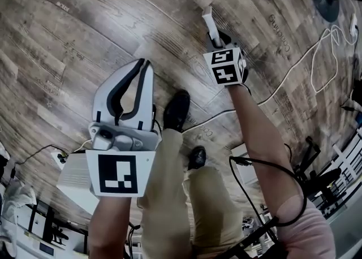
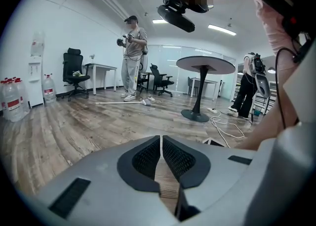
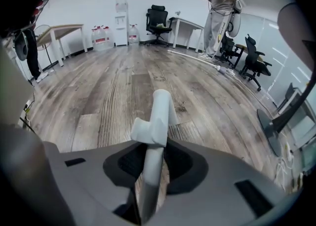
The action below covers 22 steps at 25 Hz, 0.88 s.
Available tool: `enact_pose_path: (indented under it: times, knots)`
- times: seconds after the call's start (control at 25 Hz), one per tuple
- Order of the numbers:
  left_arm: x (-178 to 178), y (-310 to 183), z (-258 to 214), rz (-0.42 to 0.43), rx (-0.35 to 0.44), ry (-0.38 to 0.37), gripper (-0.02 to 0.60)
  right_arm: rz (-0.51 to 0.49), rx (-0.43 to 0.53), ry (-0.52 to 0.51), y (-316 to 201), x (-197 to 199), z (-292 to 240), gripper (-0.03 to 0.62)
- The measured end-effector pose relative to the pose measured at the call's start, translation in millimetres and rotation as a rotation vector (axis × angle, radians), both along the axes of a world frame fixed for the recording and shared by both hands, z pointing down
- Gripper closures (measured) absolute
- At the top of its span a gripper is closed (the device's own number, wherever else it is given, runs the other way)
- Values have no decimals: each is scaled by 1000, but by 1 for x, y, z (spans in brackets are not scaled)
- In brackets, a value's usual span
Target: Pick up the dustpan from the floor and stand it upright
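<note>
Right gripper (image 3: pixel 150 160): closed on the dustpan's white handle (image 3: pixel 160 111). The handle runs between the jaws and sticks out beyond them, with a clip-like lug on its side. In the head view this gripper (image 1: pixel 218 40) holds the handle end (image 1: pixel 208 20) above the wooden floor (image 1: pixel 85 37), ahead of the person's shoes (image 1: pixel 176 109). The pan itself cannot be made out. Left gripper (image 2: pixel 161 140): pads together at the tips, nothing between them, held lower left (image 1: pixel 144 64). A white cable (image 1: pixel 305 60) lies on the floor to the right.
</note>
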<state>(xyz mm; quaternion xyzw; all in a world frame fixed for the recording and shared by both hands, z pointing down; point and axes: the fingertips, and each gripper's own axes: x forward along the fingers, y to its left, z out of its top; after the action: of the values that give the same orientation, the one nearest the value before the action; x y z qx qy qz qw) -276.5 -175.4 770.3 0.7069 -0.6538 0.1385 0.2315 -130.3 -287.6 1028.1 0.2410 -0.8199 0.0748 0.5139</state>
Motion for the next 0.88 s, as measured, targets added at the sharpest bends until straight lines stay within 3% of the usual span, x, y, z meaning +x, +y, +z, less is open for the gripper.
enact_pose_path:
  times: [0.2, 0.6, 0.88]
  knots:
    - [8, 4, -40, 1, 12, -5, 558, 0, 15, -22, 8, 2, -54, 497]
    - [50, -3, -178, 61, 91, -29, 558, 21, 93, -95, 12, 32, -213, 496]
    - [99, 6, -271, 184, 144, -65, 558, 67, 172, -146, 19, 68, -327, 496]
